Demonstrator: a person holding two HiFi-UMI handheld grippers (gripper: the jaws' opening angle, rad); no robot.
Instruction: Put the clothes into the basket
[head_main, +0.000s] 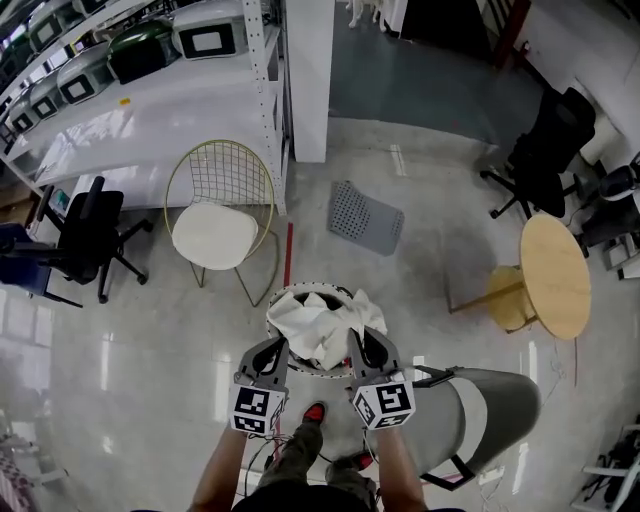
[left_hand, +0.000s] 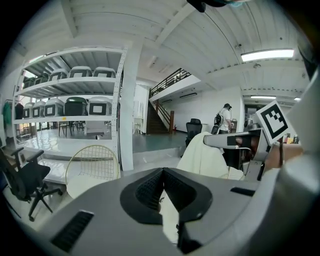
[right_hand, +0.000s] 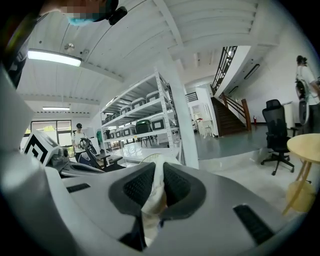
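Pale glossy floor all round, gold wire chair far left. Near, at the person's feet, a round white-rimmed basket. Cream cloth is bunched over its mouth, between both tools. Left gripper and right gripper each have their jaws pinched together on a fold of the cloth.

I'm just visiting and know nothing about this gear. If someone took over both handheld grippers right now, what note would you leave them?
Left gripper: shut on an edge of the cream cloth.
Right gripper: shut on the same cloth.
Things: the cloth hangs bunched between both grippers, right over the round basket on the floor.
Done: cloth lifted and held above the basket.
Left: lower it in, then open both grippers. Whether its lower end already rests inside cannot be told.
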